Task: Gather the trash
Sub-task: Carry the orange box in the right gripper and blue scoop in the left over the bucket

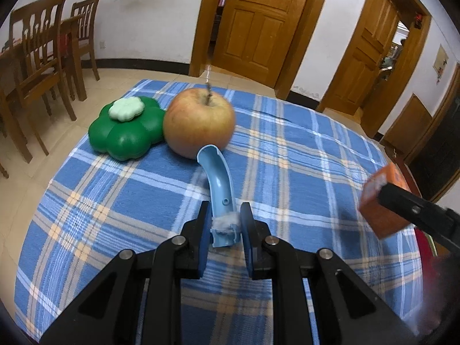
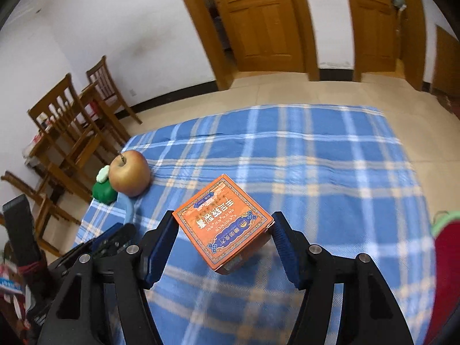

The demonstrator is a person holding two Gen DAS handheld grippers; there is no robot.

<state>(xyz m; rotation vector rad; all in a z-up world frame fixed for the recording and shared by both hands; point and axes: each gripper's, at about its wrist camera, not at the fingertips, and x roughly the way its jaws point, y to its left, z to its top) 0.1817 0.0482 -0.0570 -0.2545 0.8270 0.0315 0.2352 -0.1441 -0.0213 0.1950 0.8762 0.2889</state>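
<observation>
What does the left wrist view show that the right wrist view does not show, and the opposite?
Only the left wrist view shows the left gripper with its jaws shut on the curved blue plastic piece, and the whole green flower-shaped box. Only the right wrist view shows the printed top of the orange box between the right gripper's jaws, and a red object at the right edge. Both show the apple, the orange box and the blue checked cloth.

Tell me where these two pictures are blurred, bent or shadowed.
Left wrist view: fisheye bends the wooden door frames; the orange cardboard box at the right edge is smeared; the red-yellow apple looks slightly soft. Right wrist view: dark vignette in the corners; the blue plaid tablecloth is mildly blurred; a soft shadow lies under the box.
</observation>
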